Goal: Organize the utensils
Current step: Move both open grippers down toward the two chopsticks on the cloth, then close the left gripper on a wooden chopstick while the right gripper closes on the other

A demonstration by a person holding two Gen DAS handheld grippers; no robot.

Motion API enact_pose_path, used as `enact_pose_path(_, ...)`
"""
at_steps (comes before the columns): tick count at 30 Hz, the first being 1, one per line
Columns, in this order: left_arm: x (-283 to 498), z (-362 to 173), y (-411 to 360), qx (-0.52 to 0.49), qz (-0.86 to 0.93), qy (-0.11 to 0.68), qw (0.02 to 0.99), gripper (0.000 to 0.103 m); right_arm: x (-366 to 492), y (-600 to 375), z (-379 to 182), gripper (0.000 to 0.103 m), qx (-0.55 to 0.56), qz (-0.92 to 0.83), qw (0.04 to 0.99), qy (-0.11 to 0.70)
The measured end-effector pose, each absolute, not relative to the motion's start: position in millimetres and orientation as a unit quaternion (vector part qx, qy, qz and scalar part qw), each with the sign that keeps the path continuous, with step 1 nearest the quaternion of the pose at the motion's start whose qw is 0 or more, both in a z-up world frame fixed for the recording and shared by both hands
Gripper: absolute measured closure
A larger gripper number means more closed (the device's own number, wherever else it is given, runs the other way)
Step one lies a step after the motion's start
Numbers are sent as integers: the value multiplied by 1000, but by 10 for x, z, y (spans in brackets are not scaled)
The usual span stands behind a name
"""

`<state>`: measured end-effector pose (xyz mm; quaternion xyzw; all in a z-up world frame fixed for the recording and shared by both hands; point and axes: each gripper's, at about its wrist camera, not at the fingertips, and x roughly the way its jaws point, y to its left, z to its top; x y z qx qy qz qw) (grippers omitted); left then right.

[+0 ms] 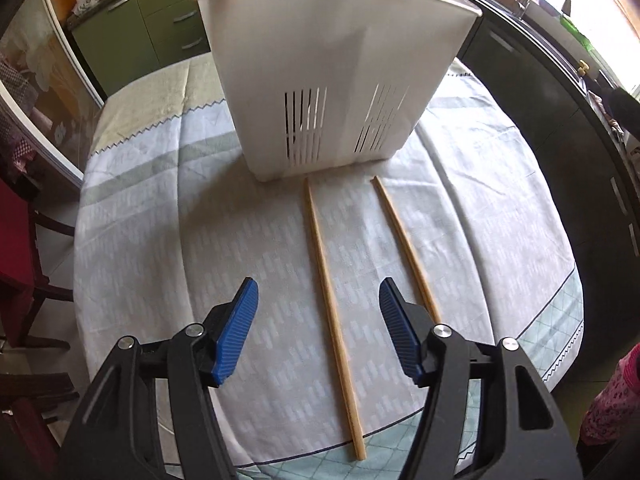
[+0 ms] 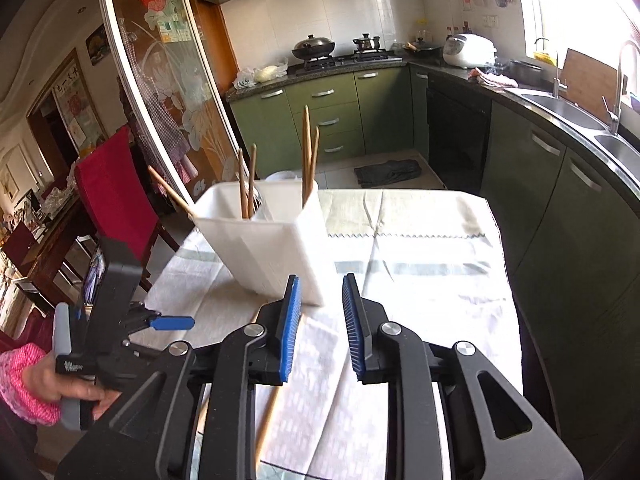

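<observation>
A white slotted utensil holder (image 1: pixel 336 76) stands on the table with several wooden chopsticks (image 2: pixel 308 152) upright in it; it also shows in the right wrist view (image 2: pixel 272 240). Two loose chopsticks lie on the cloth in front of it: a long one (image 1: pixel 332 312) and a second to its right (image 1: pixel 404 240). My left gripper (image 1: pixel 318 292) is open and empty, just above the long chopstick, which runs between its fingers. My right gripper (image 2: pixel 320 292) is open and empty, above the table near the holder. One chopstick (image 2: pixel 268 416) shows below its left finger.
The table has a pale patterned cloth (image 1: pixel 200 220). A red chair (image 2: pixel 116 196) stands to the left. Green kitchen cabinets (image 2: pixel 320 112), a stove with pots, and a sink (image 2: pixel 568 108) lie beyond. The left gripper (image 2: pixel 172 323) and the hand holding it show in the right wrist view.
</observation>
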<state>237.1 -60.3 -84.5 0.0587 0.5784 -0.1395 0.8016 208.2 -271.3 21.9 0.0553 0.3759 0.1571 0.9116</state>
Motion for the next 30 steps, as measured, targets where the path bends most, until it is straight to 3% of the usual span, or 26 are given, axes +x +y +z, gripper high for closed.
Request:
enact_pose_path(6, 2464, -1113, -661, 56, -118, 602, 788, 50, 1921, -2944, -62, 81, 61, 143, 903, 401)
enact_pose_path(10, 2490, -1216, -727, 61, -113, 609, 783, 70, 1930, -3026, -149, 81, 65, 141, 899, 409)
enact_pose_path(15, 2529, -1290, -813, 67, -104, 609, 783, 80, 1955, -2967, -238, 75, 60, 149, 893, 420)
enact_pose_path(18, 2544, -1306, -890, 71, -101, 607, 785, 94, 1981, -2891, -278, 75, 54, 153, 890, 427)
enact_pose_path(30, 2520, -1268, -455, 54, -87, 602, 792, 97, 2319, -2159, -882, 75, 1, 199, 831, 519)
